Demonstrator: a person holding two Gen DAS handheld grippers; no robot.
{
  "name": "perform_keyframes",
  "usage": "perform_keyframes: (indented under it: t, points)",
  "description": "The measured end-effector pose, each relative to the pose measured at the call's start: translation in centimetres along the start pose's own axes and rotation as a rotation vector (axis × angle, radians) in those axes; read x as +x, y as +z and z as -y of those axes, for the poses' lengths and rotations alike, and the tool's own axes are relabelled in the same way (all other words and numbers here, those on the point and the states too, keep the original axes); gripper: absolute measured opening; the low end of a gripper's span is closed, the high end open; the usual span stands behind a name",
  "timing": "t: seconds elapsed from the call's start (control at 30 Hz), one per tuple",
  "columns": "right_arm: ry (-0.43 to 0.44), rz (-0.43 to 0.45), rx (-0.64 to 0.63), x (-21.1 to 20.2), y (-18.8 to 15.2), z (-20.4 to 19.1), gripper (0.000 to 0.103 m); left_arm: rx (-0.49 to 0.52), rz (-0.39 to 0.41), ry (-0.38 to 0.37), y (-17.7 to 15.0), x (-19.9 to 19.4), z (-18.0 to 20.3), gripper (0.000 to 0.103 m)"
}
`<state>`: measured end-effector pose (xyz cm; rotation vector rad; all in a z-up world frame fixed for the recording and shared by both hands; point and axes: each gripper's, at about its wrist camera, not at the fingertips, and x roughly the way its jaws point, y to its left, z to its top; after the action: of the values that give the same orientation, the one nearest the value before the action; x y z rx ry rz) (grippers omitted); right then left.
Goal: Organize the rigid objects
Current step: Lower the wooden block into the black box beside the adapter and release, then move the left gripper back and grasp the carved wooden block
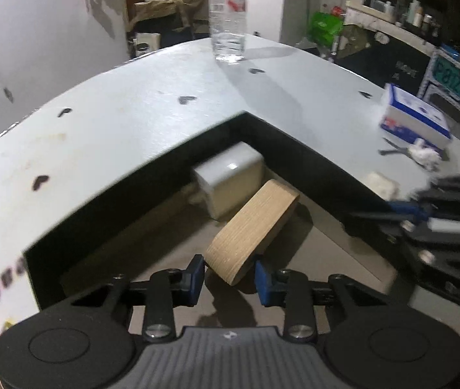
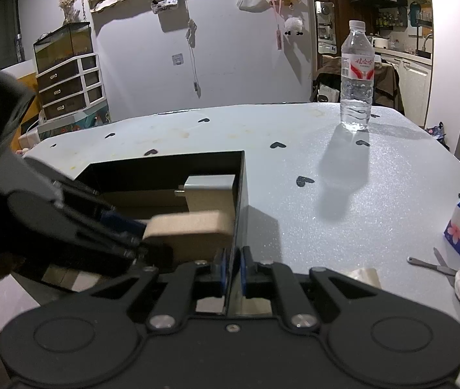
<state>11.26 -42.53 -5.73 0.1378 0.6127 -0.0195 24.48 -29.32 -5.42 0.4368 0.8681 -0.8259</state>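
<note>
Wooden block (image 1: 252,230) rigid, light; my left gripper (image 1: 230,275) clamps its near end inside black box (image 1: 126,214); my right gripper (image 2: 232,267) pinches box wall.

The water bottle (image 1: 228,16) ahead of the left gripper loses its cap to the top edge. The right gripper (image 1: 440,223), off to the left one's right, is a blurry smear cut by the frame edge. From the right wrist, the left gripper (image 2: 134,231) is blurred too, hiding the wooden block's (image 2: 188,230) near end. The box wall (image 2: 242,201) covers the white charger's (image 2: 209,194) right side.
</note>
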Motion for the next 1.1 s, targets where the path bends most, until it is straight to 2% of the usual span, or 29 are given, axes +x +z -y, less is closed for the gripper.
perform_keyframes:
  t: [0.27,0.4,0.43,0.5,0.53,0.63,0.7,0.9,1.1]
  points:
    - [-0.005,-0.003,-0.006,0.0,0.0,-0.1,0.009,0.005,0.003,0.024,1.1,1.0,-0.2,0.036]
    - [-0.006,-0.003,-0.005,0.0,0.0,-0.2,0.008,-0.026,0.009,0.018,1.2,1.1,-0.4,0.04]
    - [-0.007,-0.003,-0.005,0.0,0.0,-0.2,0.008,-0.036,0.011,0.021,1.2,1.0,-0.5,0.043]
    - [-0.01,-0.004,-0.007,0.0,0.0,-0.3,0.008,-0.055,0.022,0.023,1.2,0.6,-0.6,0.064]
    - [-0.011,-0.005,-0.008,0.0,0.0,-0.3,0.008,-0.066,0.034,0.022,1.1,0.2,-0.7,0.068]
    - [-0.014,-0.006,-0.008,0.0,0.0,-0.4,0.008,-0.088,0.055,0.014,0.9,-0.8,-0.6,0.073]
    - [-0.016,-0.007,-0.007,0.0,0.0,-0.4,0.008,-0.107,0.072,0.007,0.7,-1.6,-0.5,0.082]
    - [-0.016,-0.007,-0.002,0.0,0.1,-0.3,0.008,-0.153,0.137,-0.003,-0.8,-4.6,-0.2,0.098]
    - [-0.028,-0.008,-0.011,0.0,0.1,-0.6,0.008,-0.193,0.186,0.008,-2.7,-7.7,0.1,0.103]
